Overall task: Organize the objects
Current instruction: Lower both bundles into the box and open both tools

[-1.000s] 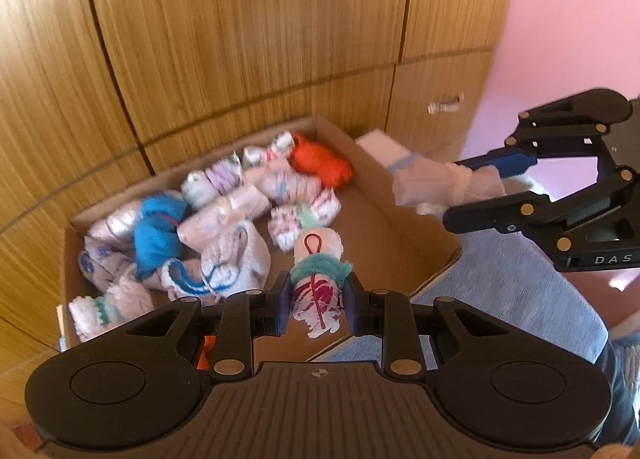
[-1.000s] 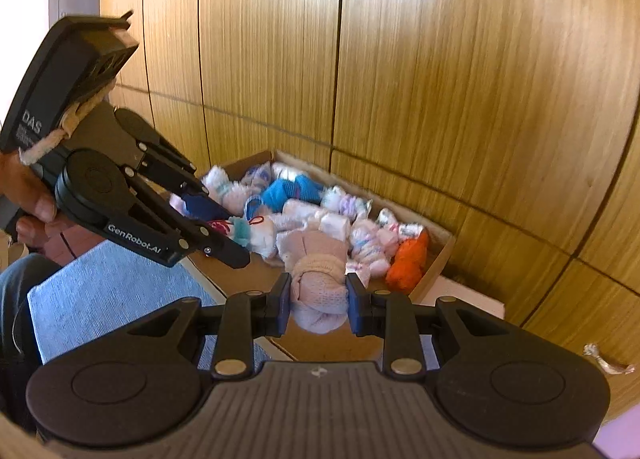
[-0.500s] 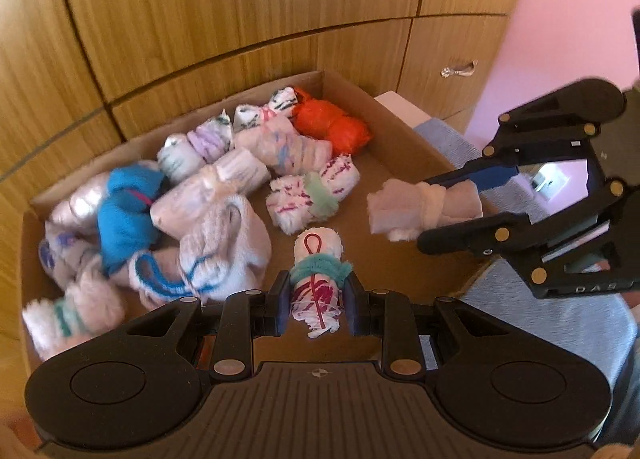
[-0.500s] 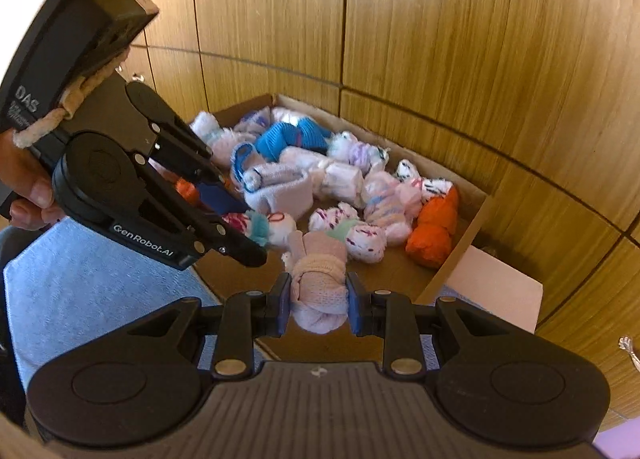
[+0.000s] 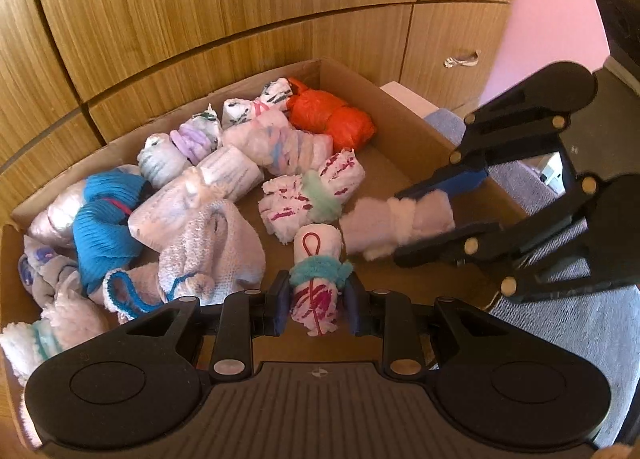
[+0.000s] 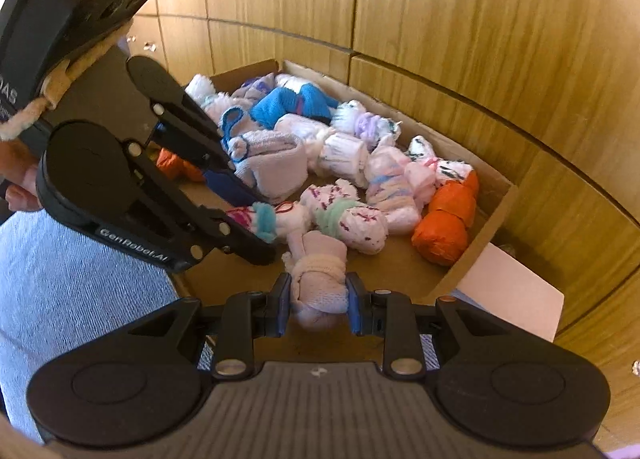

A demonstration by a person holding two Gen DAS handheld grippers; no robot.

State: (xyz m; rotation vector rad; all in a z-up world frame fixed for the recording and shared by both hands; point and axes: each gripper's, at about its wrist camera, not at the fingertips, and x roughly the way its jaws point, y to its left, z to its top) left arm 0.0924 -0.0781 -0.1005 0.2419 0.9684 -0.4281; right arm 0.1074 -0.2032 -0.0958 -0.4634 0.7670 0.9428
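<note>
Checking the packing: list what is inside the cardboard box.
The cardboard box holds rolled sock bundles: an orange one, a blue one, and white and pink ones. Bare floor shows on one side; anything beneath the pile is covered.

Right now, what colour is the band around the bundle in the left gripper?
Teal, around a white bundle with magenta marks; clearest in the left wrist view.

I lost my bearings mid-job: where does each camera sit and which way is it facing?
Left wrist: on the left gripper, looking down into the cardboard box; jaws shut on a teal-tied sock roll; right gripper at right.
Right wrist: on the right gripper, facing the box from the opposite side; jaws shut on a pale pink sock roll; left gripper at left.
Shared: box, orange bundle, both rolls.
</note>
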